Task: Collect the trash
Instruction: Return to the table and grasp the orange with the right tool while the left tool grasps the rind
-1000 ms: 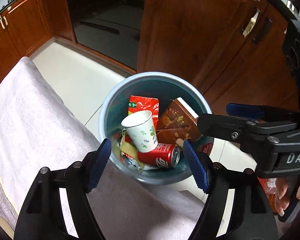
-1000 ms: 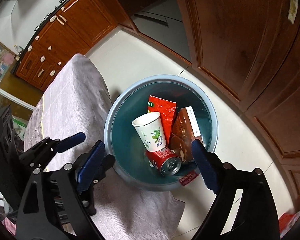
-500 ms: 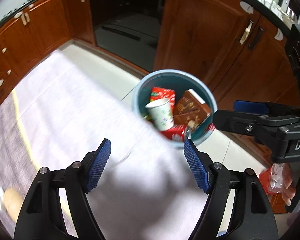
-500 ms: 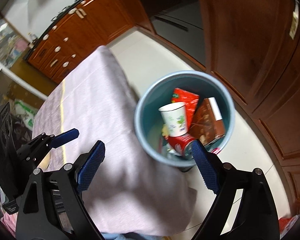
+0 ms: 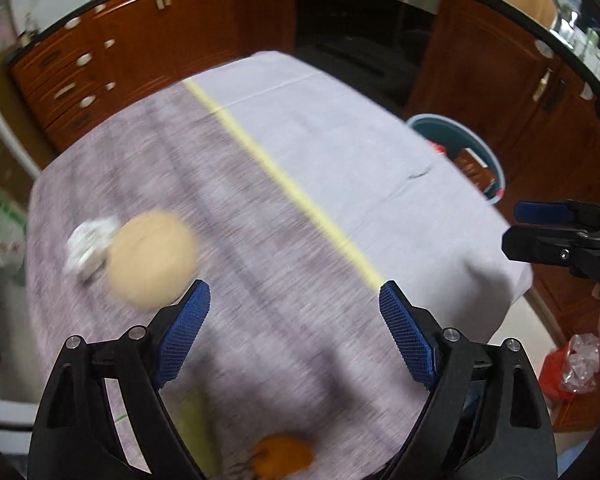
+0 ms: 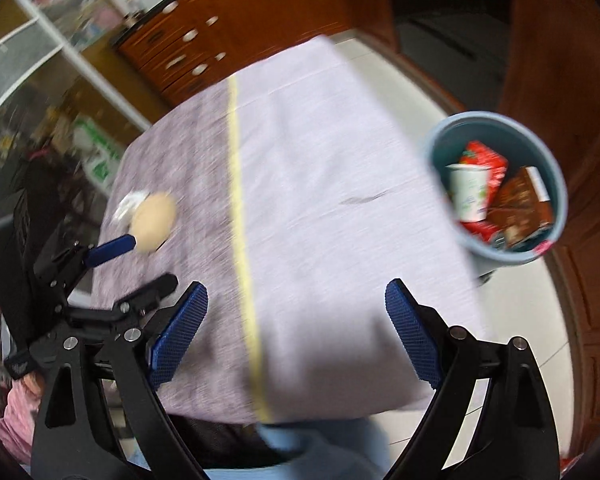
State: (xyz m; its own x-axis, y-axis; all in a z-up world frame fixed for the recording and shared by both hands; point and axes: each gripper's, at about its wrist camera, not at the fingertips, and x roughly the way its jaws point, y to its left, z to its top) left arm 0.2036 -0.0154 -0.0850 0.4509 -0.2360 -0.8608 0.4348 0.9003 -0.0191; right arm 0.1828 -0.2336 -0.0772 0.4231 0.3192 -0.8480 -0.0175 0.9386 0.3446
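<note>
My left gripper point(image 5: 294, 300) hangs over a cloth-covered table point(image 5: 340, 152), its jaws opening with nothing between them. A tan round lump point(image 5: 152, 258) and a crumpled white paper point(image 5: 90, 244) lie on the cloth just beyond its left finger, both blurred. My right gripper point(image 6: 296, 296) is open and empty over the table's near right part. A blue bin point(image 6: 504, 256) on the floor past the table's right edge holds a paper cup point(image 6: 468, 192), a red packet, a brown box and a red can. The bin point(image 5: 440, 120) is partly hidden by the table in the left wrist view.
An orange thing point(image 5: 282, 456) lies on the cloth at the bottom edge. A yellow stripe point(image 5: 292, 188) runs across the cloth. Brown cabinets point(image 5: 140, 52) and a dark oven point(image 5: 360, 32) stand behind. A red bag with clear plastic point(image 5: 568, 364) sits on the floor at the right.
Both grippers have swung from above the bin back over the table. The bin has slid to the right in both views. The tan lump and white paper have come into view.
</note>
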